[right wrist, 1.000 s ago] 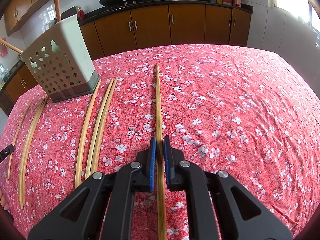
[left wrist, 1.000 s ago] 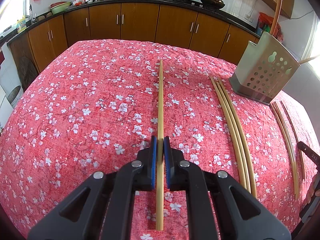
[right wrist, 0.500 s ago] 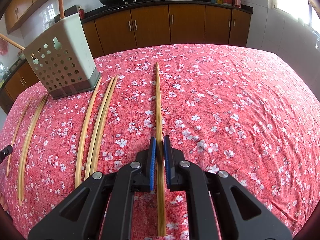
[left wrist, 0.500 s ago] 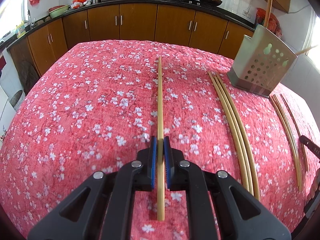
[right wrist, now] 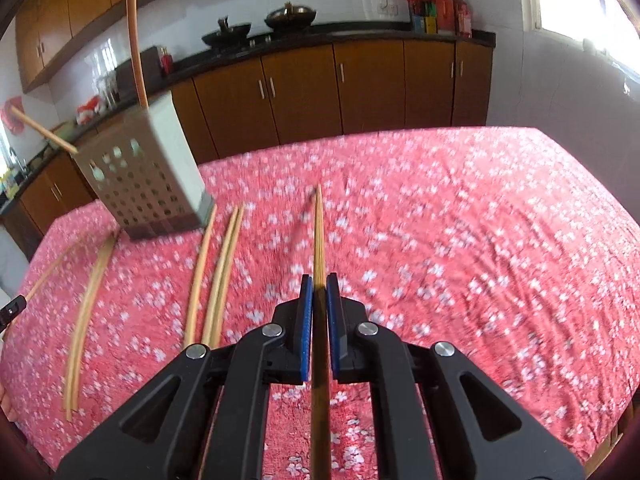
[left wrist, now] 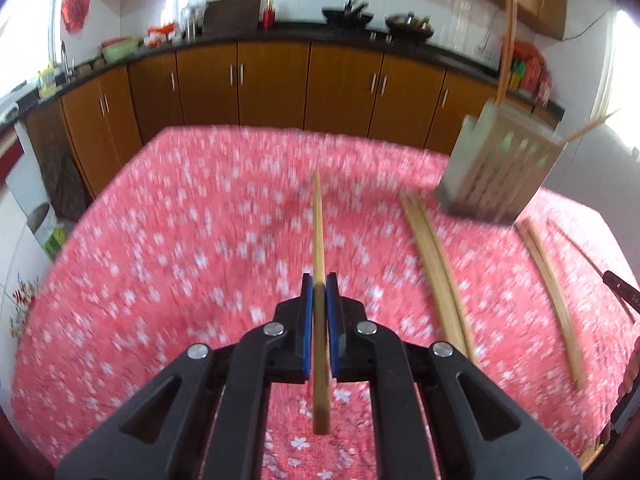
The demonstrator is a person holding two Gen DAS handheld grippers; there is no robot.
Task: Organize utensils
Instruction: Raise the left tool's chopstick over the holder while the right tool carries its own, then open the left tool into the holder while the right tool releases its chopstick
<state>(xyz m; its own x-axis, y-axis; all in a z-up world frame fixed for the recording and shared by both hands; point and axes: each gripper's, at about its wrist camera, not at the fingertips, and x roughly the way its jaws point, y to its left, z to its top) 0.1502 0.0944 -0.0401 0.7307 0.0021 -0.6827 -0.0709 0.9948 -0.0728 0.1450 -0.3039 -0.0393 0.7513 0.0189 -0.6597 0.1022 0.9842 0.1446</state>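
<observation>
Above the flowered desk (left wrist: pixel 168 248), the left gripper (left wrist: pixel 319 292) and right gripper (right wrist: pixel 319 292) are each clamping their jaws on one chopstick (left wrist: pixel 318 224) (right wrist: pixel 319 236), near the perforated holder (right wrist: pixel 148 184).

Your left gripper (left wrist: pixel 319 292): black arms, blue pads (left wrist: pixel 306 320). Your right gripper (right wrist: pixel 319 294): same black and blue. Chopsticks (left wrist: pixel 318 232): pale tan bamboo. Tablecloth (right wrist: pixel 460 248): red-pink, white blossom print. Utensil holder (right wrist: pixel 144 184): grey, perforated with round holes, dark base. Cabinets (left wrist: pixel 272 84): brown wood, silver handles. Countertop (right wrist: pixel 360 34): black.
</observation>
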